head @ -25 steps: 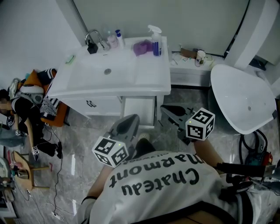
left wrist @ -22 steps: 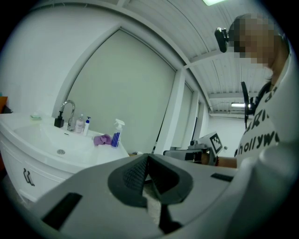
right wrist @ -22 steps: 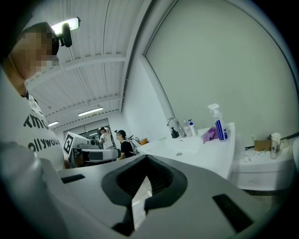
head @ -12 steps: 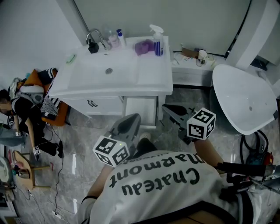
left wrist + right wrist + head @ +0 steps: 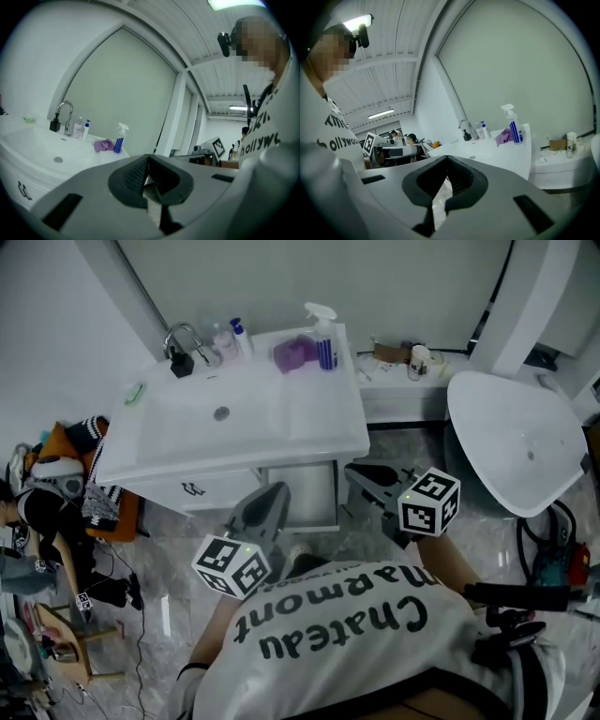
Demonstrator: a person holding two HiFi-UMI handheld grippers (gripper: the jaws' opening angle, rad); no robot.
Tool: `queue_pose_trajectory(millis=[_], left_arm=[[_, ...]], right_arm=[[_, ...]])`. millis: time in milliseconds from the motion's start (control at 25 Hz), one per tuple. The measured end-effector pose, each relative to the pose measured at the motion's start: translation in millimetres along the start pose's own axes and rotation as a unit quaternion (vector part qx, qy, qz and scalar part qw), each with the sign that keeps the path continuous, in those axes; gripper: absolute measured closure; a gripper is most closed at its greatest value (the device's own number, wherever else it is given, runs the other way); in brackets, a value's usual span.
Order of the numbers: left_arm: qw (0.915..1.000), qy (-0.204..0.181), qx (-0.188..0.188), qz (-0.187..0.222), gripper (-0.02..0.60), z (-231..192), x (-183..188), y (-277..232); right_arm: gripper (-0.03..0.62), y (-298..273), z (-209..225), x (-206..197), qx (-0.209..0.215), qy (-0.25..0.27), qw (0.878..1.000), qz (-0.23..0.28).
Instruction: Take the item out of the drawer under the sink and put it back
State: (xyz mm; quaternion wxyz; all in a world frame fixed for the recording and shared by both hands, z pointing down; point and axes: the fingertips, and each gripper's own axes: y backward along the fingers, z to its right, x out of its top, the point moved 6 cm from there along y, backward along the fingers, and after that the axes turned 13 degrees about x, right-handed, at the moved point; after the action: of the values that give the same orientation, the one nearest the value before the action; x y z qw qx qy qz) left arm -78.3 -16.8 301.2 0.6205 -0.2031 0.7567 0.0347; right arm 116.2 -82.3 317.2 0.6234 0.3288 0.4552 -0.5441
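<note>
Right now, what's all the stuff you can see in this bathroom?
sink: one, white, middle
tap: one, silver, back of sink
spray bottle: one, blue and white, sink's back right corner
cloth: one, purple, beside spray bottle
drawer: one, white, under sink
tub: one, white, far right
left hand-held gripper: one, grey, before the drawer, shut, empty
right hand-held gripper: one, grey, alongside, shut, empty

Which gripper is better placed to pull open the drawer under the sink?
Left, probably. The left gripper is nearer the drawer handle; the right gripper is farther off to the side. Both are shut and empty.
</note>
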Motion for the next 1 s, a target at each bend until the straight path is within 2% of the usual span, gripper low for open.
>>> queue_pose_trajectory(millis=[120, 280, 560, 720, 800, 880, 1000], left_arm=[[0.9997, 0.004, -0.021, -0.007, 0.572, -19.3, 16.2, -14.9], [0.9982, 0.003, -0.059, 0.001, 0.572, -29.7, 35.5, -26.2], [0.9988, -0.001, -0.048, -0.003, 0.572, -44.0, 34.9, -31.0], [0.9986, 0.015, -0.048, 0.012, 0.572, -47.7, 38.1, -30.4], [0.9985, 0.016, -0.049, 0.021, 0.572, -47.0, 40.6, -30.2], [0.9985, 0.004, -0.051, 0.018, 0.572, -47.1, 40.5, -31.4], [0.9989, 0.003, -0.047, 0.005, 0.571, -49.4, 37.6, -34.2]], right_arm=[[0.582, -16.6, 9.3, 14.8, -0.006, -0.012, 1.0, 0.019], [0.582, -35.3, 14.4, 34.0, 0.017, -0.053, 0.996, 0.071], [0.582, -48.6, 23.7, 40.2, 0.018, -0.07, 0.994, 0.087], [0.582, -49.6, 22.6, 53.7, 0.05, -0.093, 0.985, 0.134], [0.582, -49.5, 22.3, 61.6, 0.055, -0.081, 0.983, 0.153], [0.582, -52.3, 22.7, 66.3, 0.051, -0.059, 0.986, 0.149], [0.582, -60.3, 25.7, 60.5, 0.018, -0.027, 0.995, 0.095]])
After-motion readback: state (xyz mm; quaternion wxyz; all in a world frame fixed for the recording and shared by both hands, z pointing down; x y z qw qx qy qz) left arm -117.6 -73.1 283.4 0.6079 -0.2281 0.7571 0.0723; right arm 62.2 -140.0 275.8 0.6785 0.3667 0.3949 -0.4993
